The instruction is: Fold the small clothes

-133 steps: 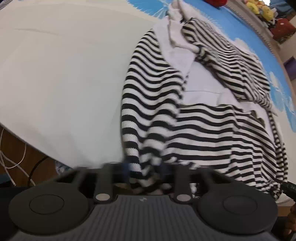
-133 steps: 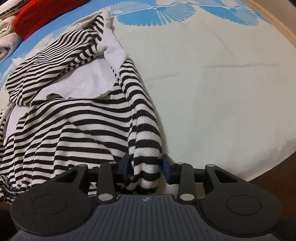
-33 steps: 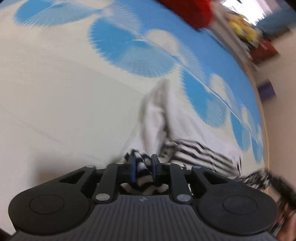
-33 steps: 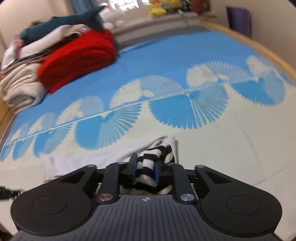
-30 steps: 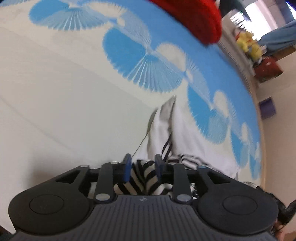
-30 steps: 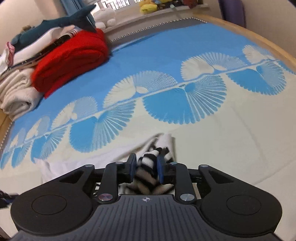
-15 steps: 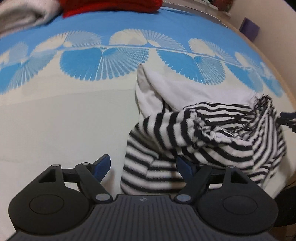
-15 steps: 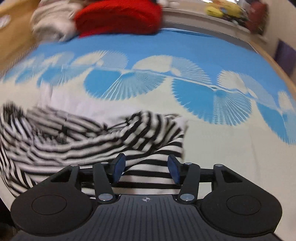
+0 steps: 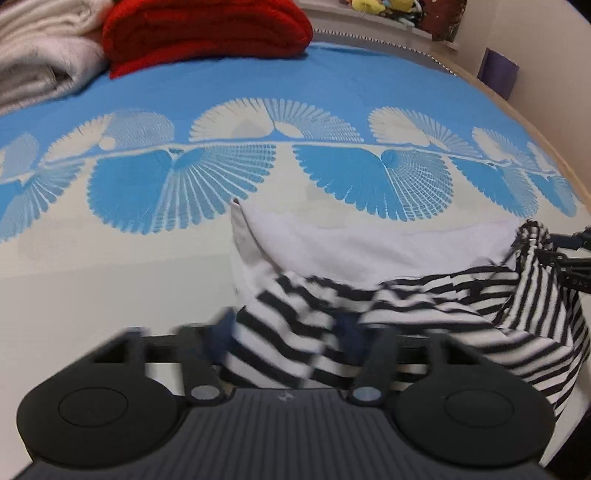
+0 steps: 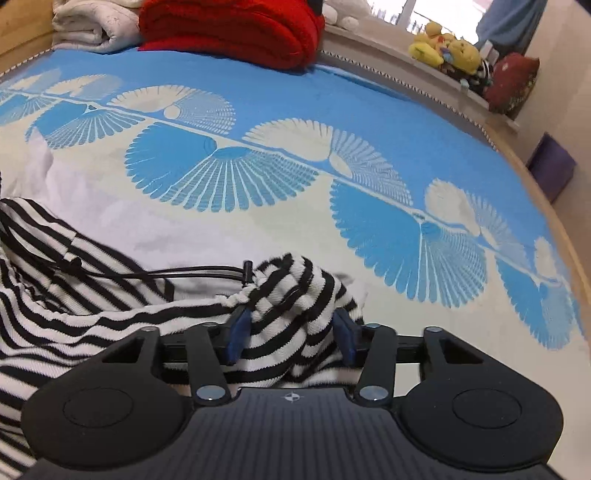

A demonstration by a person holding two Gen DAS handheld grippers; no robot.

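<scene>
A black-and-white striped garment with a white lining (image 9: 369, 243) lies bunched on the bed. In the left wrist view the striped part (image 9: 436, 314) runs from the fingers to the right edge. My left gripper (image 9: 288, 332) is open, blurred, with striped cloth lying between its spread fingers. In the right wrist view the striped garment (image 10: 92, 295) fills the lower left, with a black drawstring (image 10: 199, 273) across it. My right gripper (image 10: 290, 332) is open, its blue pads either side of a striped fold.
The bed cover (image 9: 258, 92) is blue with white fan shapes, cream nearer me. A folded red blanket (image 10: 236, 29) and white blankets (image 9: 40, 59) lie at the far end. Soft toys (image 10: 447, 48) sit on the ledge. The bed's wooden edge (image 10: 554, 206) curves at right.
Both grippers carried the garment's end forward over itself, then opened. In the last half second both have drawn back a little, with cloth still lying between the fingers.
</scene>
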